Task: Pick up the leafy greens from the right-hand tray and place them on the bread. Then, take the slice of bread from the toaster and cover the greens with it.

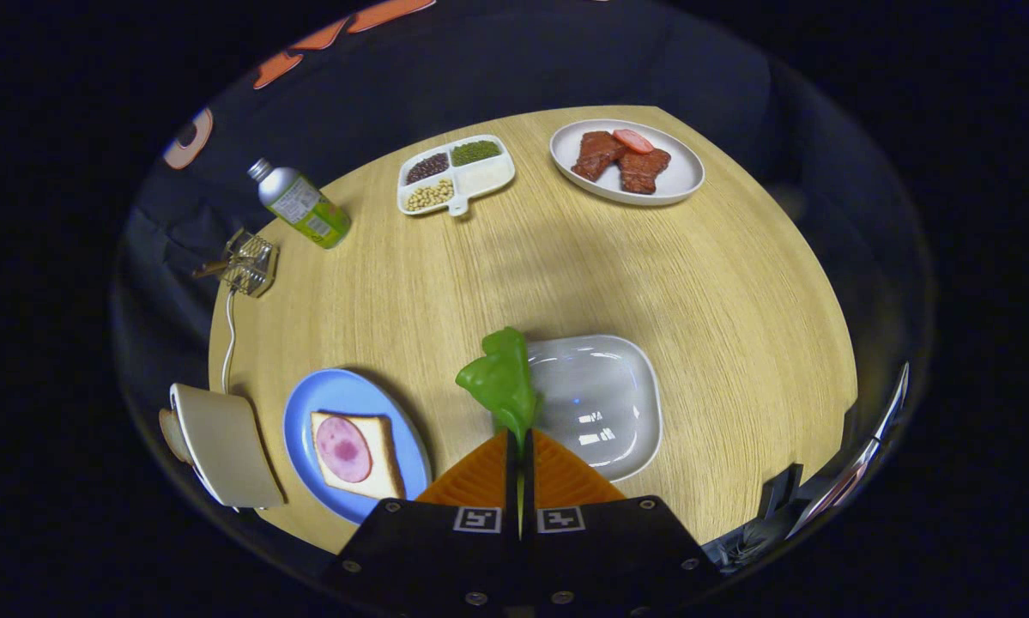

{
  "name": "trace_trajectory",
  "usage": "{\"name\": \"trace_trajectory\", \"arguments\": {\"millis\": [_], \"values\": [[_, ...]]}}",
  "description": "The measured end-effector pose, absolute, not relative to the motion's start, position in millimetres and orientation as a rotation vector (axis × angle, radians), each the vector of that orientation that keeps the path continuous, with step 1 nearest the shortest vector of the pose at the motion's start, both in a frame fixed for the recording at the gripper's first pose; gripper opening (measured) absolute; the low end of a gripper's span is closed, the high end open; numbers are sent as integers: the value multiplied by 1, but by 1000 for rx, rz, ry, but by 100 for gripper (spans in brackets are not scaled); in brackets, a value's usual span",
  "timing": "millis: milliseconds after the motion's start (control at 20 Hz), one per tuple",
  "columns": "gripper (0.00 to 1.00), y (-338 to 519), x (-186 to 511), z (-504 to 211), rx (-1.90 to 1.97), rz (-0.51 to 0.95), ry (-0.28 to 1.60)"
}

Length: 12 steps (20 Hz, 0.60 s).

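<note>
I've got the gripper [519, 446] pinched tight on the lettuce [502, 378] stem above the white tray [617, 403]; thin hold, leaf could slip before reaching the bread [355, 452].

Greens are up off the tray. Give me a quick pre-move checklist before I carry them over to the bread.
1. Grip: gripper fingers closed on the leafy greens, leaf sticking up ahead of them: ok.
2. Source: white tray beside the fingers has nothing left in it: ok.
3. Target: bread lies flat on the blue plate, ham slice on top, uncovered: ok.
4. Path from fingers to plate over bare table: ok.
5. Toaster stands close beside the plate: watch clearance, cannot tell.
6. Grip firmness: cannot tell.
</note>
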<state>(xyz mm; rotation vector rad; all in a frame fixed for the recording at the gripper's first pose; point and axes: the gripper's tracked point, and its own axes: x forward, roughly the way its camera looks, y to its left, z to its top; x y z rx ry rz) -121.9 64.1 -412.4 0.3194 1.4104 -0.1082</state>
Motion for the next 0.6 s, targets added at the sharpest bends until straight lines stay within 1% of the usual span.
{"name": "trace_trajectory", "arguments": {"millis": [250,600], "values": [[1,106,-111,-389,321,-5,1399],[1,166,-119,-395,275,136,1452]]}}
